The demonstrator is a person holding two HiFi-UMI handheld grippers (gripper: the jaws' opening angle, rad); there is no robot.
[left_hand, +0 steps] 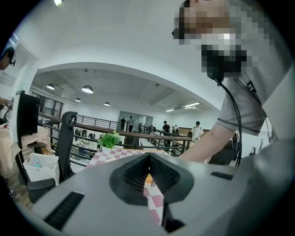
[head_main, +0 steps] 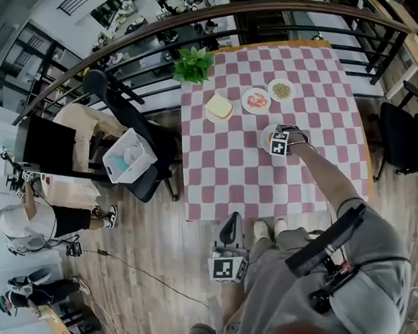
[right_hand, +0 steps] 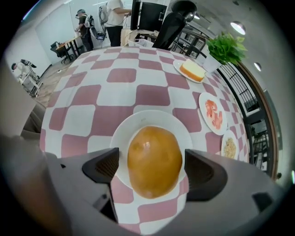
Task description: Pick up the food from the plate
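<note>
A white plate [right_hand: 120, 138] on the checked worktop [right_hand: 138, 94] holds a golden bun [right_hand: 154, 161]. Three further plates [right_hand: 201, 99] carry bread [right_hand: 192, 69], pink slices [right_hand: 213, 113] and grains [right_hand: 229, 148]. In the head view the right gripper [right_hand: 152, 169] covers the bun. The bun's long axis runs lengthwise between that gripper's wide-open fingers [right_hand: 103, 167], with narrow gaps either side. The left gripper [left_hand: 148, 171], off the worktop, has its fingers closed on nothing.

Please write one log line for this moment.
right gripper: open, around bun on plate | left gripper: shut, empty, off table
</note>
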